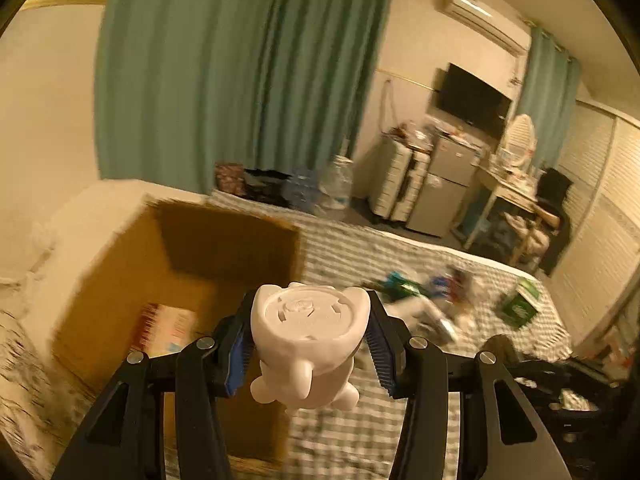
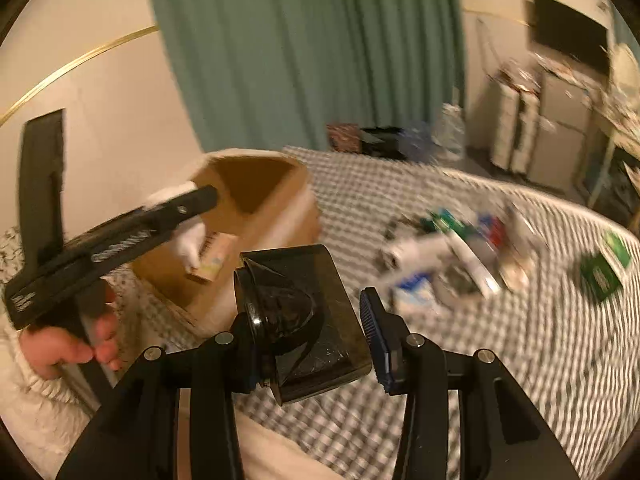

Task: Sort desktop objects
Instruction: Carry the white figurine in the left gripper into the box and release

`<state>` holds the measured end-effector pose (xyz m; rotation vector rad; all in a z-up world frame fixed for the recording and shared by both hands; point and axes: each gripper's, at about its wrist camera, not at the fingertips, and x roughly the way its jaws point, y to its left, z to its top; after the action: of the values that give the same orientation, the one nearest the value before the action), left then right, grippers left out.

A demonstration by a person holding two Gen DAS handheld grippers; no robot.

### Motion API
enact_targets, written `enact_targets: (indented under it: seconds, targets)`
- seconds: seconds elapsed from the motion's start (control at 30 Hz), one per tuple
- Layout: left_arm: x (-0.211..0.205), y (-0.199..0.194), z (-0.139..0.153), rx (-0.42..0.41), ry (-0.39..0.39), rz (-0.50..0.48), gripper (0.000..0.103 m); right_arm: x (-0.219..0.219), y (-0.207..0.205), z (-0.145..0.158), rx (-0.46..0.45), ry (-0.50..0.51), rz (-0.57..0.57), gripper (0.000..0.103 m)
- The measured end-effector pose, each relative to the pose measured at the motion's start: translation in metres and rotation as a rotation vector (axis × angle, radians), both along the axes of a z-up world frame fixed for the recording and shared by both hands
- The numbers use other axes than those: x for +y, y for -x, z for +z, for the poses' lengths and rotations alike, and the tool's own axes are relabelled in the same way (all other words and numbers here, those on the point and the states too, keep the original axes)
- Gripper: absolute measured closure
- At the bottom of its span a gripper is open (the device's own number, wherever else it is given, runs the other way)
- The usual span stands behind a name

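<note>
My left gripper [image 1: 310, 346] is shut on a white animal figurine [image 1: 308, 340], held base toward the camera above the near edge of an open cardboard box [image 1: 120, 280]. In the right wrist view the left gripper [image 2: 200, 200] and the figurine [image 2: 188, 236] hang over that box [image 2: 276, 216]. My right gripper [image 2: 308, 340] is shut on a dark glossy box-shaped object [image 2: 308, 320], above the checked bed cover [image 2: 520, 360]. A pile of mixed small items [image 2: 452, 252] lies on the bed; it also shows in the left wrist view [image 1: 424, 300].
A pink-striped packet [image 1: 168, 326] lies inside the box. Green packets [image 2: 600, 268] lie at the bed's right side. Bottles and bags [image 1: 304, 188] stand at the bed's far edge. Teal curtain [image 1: 240, 72], cabinets and fridge [image 1: 440, 184] stand beyond.
</note>
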<state>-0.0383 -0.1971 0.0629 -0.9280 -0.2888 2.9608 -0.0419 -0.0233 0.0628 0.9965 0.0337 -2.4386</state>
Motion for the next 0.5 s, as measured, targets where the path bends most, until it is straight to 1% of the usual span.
enact_targets:
  seconds: [0.03, 0.1, 0.2, 0.3, 0.37, 0.5]
  targets:
    - [-0.010, 0.001, 0.001, 0.002, 0.016, 0.018, 0.051, -0.015, 0.004, 0.007, 0.016, 0.005, 0.030, 0.061]
    - [-0.033, 0.004, -0.001, -0.006, 0.045, 0.059, 0.051, -0.037, 0.011, 0.013, 0.016, 0.020, 0.071, 0.061]
    - [-0.063, 0.012, -0.011, -0.045, 0.069, 0.111, 0.051, -0.064, 0.026, 0.010, -0.022, 0.055, 0.113, 0.061]
    - [-0.085, 0.016, -0.027, -0.082, 0.067, 0.155, 0.051, -0.089, 0.044, 0.000, -0.076, 0.082, 0.136, 0.061]
    - [-0.096, 0.020, -0.040, -0.112, 0.062, 0.175, 0.051, -0.106, 0.056, -0.011, -0.099, 0.061, 0.136, 0.061]
    - [-0.105, 0.030, -0.061, -0.166, 0.052, 0.178, 0.051, -0.128, 0.066, -0.034, -0.130, 0.039, 0.147, 0.061]
